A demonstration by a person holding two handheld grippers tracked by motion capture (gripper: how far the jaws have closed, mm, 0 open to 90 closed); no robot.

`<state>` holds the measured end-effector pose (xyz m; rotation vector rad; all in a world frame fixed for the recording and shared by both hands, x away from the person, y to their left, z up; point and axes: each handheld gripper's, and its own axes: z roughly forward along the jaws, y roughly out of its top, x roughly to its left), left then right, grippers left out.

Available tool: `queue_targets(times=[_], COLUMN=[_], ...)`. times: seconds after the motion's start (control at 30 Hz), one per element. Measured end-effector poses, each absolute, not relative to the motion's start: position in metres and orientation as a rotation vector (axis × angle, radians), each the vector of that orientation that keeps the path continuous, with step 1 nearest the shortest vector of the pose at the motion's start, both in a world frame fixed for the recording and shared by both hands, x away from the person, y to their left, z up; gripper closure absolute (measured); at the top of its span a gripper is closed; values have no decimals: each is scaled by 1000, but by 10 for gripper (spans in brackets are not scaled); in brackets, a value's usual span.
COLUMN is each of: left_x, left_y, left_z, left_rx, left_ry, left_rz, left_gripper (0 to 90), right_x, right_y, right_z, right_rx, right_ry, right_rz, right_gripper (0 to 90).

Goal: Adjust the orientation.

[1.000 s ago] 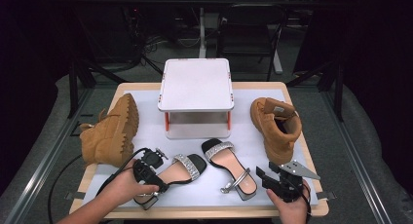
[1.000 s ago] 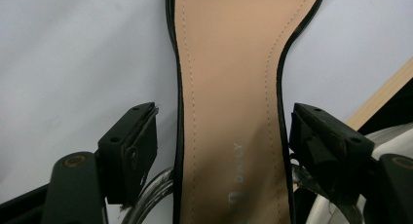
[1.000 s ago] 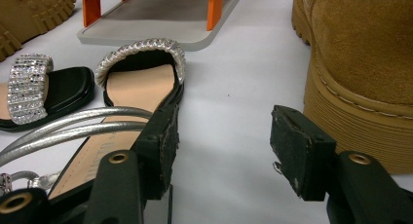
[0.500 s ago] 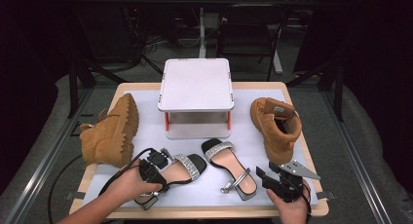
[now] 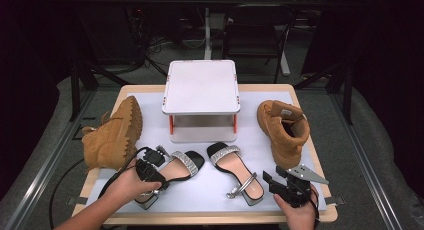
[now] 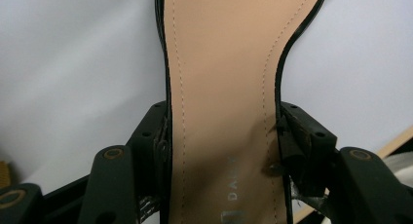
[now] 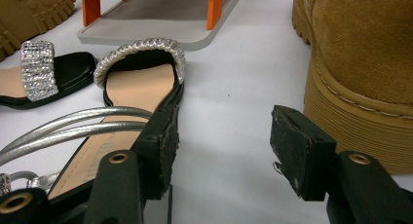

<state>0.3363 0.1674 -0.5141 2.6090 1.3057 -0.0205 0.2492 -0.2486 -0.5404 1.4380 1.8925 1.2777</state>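
Note:
A black sandal with a glittering strap (image 5: 184,162) lies at the front left of the white mat. My left gripper (image 5: 160,166) has just been closing on it. In the left gripper view both pads press the edges of its tan insole (image 6: 224,112), with the left gripper (image 6: 221,131) shut on it at the waist. The matching right sandal (image 5: 235,167) lies beside it, silver ankle straps toward me. My right gripper (image 5: 275,179) rests at the front right, open. In the right gripper view that gripper (image 7: 226,131) has bare mat between its pads, and the sandal (image 7: 136,92) is just left of its left pad.
A white stand on orange legs (image 5: 201,87) is at the middle back. A tan boot (image 5: 112,137) lies on its side at the left. Another tan boot (image 5: 282,127) stands at the right, close to my right gripper. The table's front edge (image 5: 210,220) is near both hands.
My left gripper has edged forward along the left sandal and its jaws have closed onto the sole. The right gripper has stayed in place.

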Motion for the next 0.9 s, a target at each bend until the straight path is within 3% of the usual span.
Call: queue_targets(times=[0.9], left_x=[353], left_y=[177], left_z=[-518], left_rx=[2493], left_ry=[1431], left_rz=[12], left_gripper=[429], right_x=[249], right_y=[-248], right_z=[-539], right_rx=[1440], right_ry=[1904], right_rz=[1278], right_gripper=[434])
